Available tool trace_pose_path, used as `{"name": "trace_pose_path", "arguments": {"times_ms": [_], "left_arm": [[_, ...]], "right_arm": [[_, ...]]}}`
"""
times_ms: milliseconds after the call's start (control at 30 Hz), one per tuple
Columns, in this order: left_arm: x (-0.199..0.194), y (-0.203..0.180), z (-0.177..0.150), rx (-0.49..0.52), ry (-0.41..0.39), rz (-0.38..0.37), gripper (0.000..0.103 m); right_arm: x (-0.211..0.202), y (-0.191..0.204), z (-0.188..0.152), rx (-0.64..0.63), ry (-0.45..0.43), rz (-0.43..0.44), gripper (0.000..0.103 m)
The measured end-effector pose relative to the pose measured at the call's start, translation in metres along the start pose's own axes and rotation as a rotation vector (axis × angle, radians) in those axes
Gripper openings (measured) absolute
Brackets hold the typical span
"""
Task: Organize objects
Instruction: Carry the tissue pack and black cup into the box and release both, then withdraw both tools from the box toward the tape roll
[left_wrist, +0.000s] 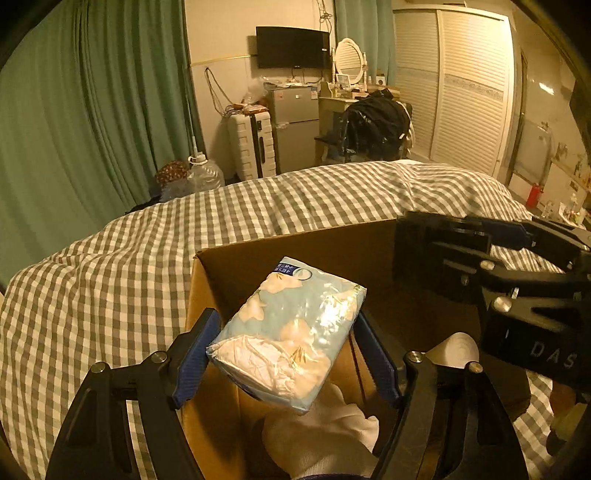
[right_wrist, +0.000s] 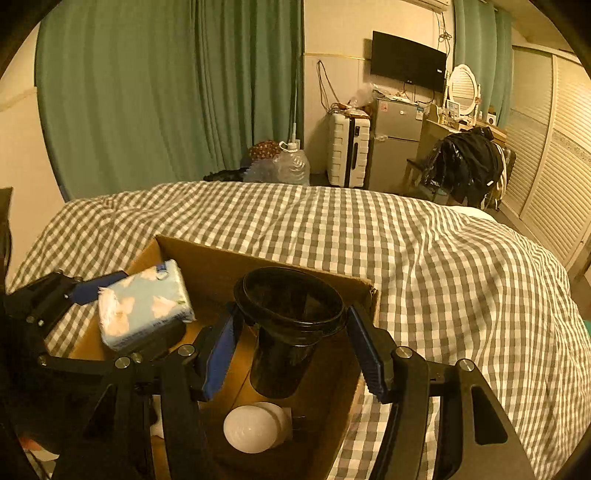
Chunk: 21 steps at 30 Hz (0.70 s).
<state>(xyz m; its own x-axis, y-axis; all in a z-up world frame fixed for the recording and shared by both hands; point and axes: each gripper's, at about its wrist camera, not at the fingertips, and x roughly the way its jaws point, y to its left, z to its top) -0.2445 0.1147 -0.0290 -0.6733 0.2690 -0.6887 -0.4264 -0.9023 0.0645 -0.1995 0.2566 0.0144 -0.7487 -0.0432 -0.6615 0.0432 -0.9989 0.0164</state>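
A brown cardboard box (left_wrist: 229, 266) (right_wrist: 207, 254) sits on the checked bed. My left gripper (left_wrist: 288, 354) is shut on a light-blue flowered tissue pack (left_wrist: 291, 332) (right_wrist: 144, 306) and holds it over the box's left side. My right gripper (right_wrist: 291, 332) is over the box's right side; its blue pads stand on both sides of a black cup (right_wrist: 291, 317), the right pad apart from it. The cup stands in the box. A white bulb (right_wrist: 255, 428) and white cloth (left_wrist: 325, 435) lie in the box. The right gripper also shows in the left wrist view (left_wrist: 517, 273).
The grey-and-white checked bedcover (right_wrist: 424, 258) lies all around the box. Beyond the bed stand green curtains (right_wrist: 166, 92), a white suitcase (right_wrist: 349, 155), a small fridge (right_wrist: 395, 144), a chair with dark clothes (right_wrist: 469, 166) and a slatted wardrobe (left_wrist: 461, 92).
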Motion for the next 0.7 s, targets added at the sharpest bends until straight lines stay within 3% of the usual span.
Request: {"name": "trace_pose_path", "arguments": {"times_ms": [67,167,367,700], "left_arm": [[-0.001,0.001,-0.001,-0.007,0.001,-0.006,0.083],[-0.008,0.004,-0.001,-0.02,-0.023,0.001,0.09],[-0.042,0.009,0.002,-0.061,-0.065,-0.012,0.093],[-0.159,-0.008,0.01,-0.079,-0.184,0.042,0.099]], "right_arm": [[-0.001,0.0,0.002,0.008,-0.012,-0.001,0.059],[-0.003,-0.001,0.001,0.019,-0.022,-0.008,0.076],[-0.028,-0.001,0.007,0.021,-0.057,-0.033,0.077],[-0.142,0.021,0.017,-0.039,-0.184,-0.039,0.079]]}}
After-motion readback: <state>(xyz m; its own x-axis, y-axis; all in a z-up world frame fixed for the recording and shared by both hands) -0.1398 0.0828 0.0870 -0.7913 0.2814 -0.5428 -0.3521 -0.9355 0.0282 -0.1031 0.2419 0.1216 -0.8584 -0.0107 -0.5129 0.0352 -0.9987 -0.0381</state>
